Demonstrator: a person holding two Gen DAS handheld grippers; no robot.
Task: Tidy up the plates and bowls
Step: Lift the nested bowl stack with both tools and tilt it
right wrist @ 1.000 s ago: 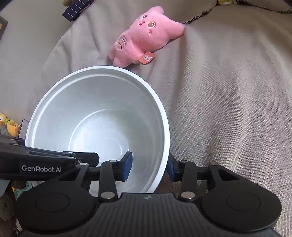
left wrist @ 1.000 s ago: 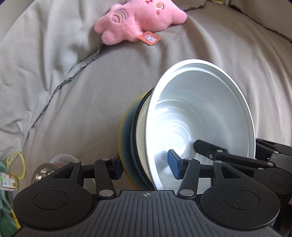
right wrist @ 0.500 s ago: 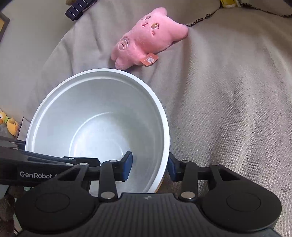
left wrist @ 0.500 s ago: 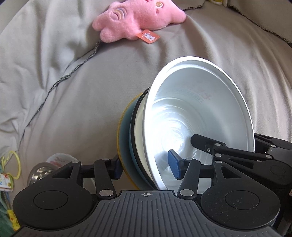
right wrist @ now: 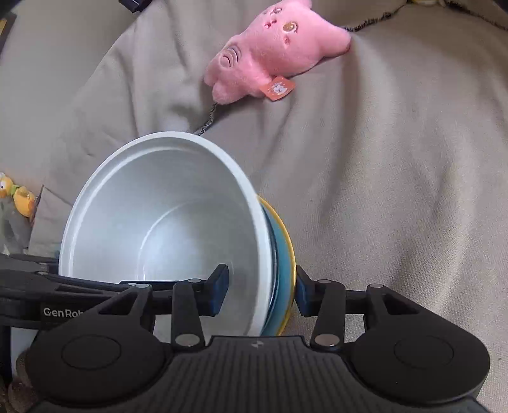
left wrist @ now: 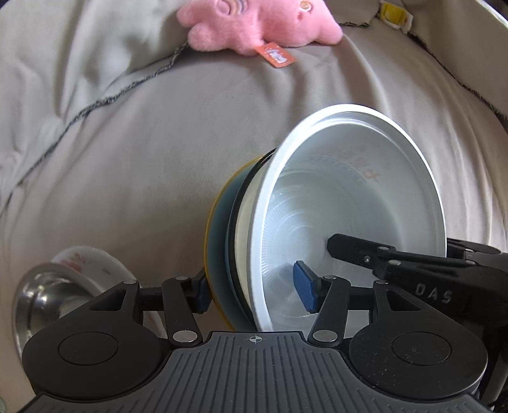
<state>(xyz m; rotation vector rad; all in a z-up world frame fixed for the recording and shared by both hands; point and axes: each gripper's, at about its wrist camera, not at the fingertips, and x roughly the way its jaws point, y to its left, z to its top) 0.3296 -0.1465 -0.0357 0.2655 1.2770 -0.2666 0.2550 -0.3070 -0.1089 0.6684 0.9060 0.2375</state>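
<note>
A nested stack of bowls is held tilted above a beige blanket: a white bowl (left wrist: 343, 203) innermost, then a dark-rimmed one, a teal one (left wrist: 219, 241) and a yellow-rimmed one. My left gripper (left wrist: 252, 290) is shut on the stack's rim, one pad inside the white bowl, one outside. My right gripper (right wrist: 258, 294) is shut on the opposite rim of the same stack (right wrist: 165, 228). Each gripper's arm shows in the other's view.
A pink plush toy (left wrist: 254, 22) with an orange tag lies on the blanket (left wrist: 127, 159) at the back; it also shows in the right wrist view (right wrist: 273, 50). A steel bowl (left wrist: 47, 295) with a white patterned bowl lies lower left. A small yellow toy (right wrist: 19, 197) sits at the left.
The stack and both grippers moved toward the plush toy. The stack tilted, so the teal and yellow rims now show in the right wrist view. The steel bowl came further into view.
</note>
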